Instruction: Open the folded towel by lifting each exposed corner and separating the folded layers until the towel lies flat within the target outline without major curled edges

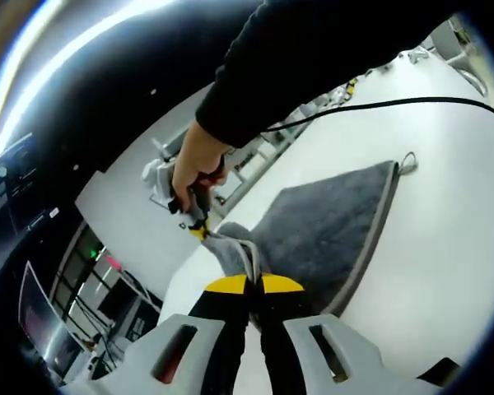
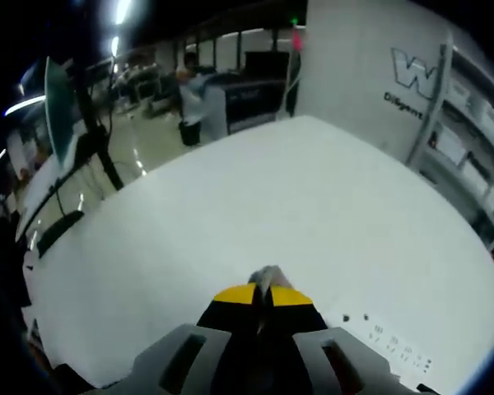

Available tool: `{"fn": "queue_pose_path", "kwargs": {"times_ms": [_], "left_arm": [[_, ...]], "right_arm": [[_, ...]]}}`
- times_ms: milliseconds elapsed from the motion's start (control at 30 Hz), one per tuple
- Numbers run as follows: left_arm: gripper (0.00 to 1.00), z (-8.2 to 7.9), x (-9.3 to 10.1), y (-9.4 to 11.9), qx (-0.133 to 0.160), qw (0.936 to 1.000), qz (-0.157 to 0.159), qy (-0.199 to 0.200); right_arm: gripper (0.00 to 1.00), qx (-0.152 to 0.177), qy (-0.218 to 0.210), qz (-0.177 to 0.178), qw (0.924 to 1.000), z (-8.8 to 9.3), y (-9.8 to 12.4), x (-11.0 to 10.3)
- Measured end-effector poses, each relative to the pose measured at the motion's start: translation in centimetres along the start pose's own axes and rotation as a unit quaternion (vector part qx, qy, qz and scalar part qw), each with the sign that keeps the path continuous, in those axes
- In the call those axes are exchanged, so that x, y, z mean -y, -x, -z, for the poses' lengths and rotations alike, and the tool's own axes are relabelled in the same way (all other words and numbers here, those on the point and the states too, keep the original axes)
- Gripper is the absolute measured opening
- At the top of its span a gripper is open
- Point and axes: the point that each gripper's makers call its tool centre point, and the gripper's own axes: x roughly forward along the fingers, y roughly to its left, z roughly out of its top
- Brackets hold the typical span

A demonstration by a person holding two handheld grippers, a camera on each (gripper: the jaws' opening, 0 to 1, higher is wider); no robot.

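The grey towel (image 1: pixel 329 222) lies partly on the white table (image 1: pixel 445 247), its hanging loop (image 1: pixel 408 161) at the far corner. My left gripper (image 1: pixel 251 284) is shut on the towel's near edge, which bunches up between the yellow-tipped jaws. A hand (image 1: pixel 193 169) holds my right gripper (image 1: pixel 202 233), shut on a neighbouring towel corner and lifting it a little. In the right gripper view, the right gripper (image 2: pixel 263 296) pinches a small grey tuft of towel (image 2: pixel 267 276) above the bare table (image 2: pixel 255 206).
A black cable (image 1: pixel 395 103) runs across the table behind the towel, under a dark sleeve (image 1: pixel 313 58). Small items lie at the far table edge (image 1: pixel 350 86). Shelving (image 2: pixel 469 123), a white wall panel with a logo (image 2: pixel 412 78), and a person standing in the distance (image 2: pixel 189 90) lie beyond the table.
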Motion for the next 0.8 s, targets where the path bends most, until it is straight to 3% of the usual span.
{"fn": "queue_pose_path", "kwargs": {"times_ms": [333, 800], "left_arm": [[0.03, 1.0, -0.7, 0.4, -0.01, 0.9998, -0.008, 0.013], [0.03, 1.8, -1.1, 0.9, -0.02, 0.9996, -0.011, 0.017]], "right_arm": [[0.0, 0.004, 0.004, -0.005, 1.0, -0.8, -1.0, -0.9], [0.0, -0.004, 0.007, -0.008, 0.9999, 0.4, -1.2, -2.6]]}}
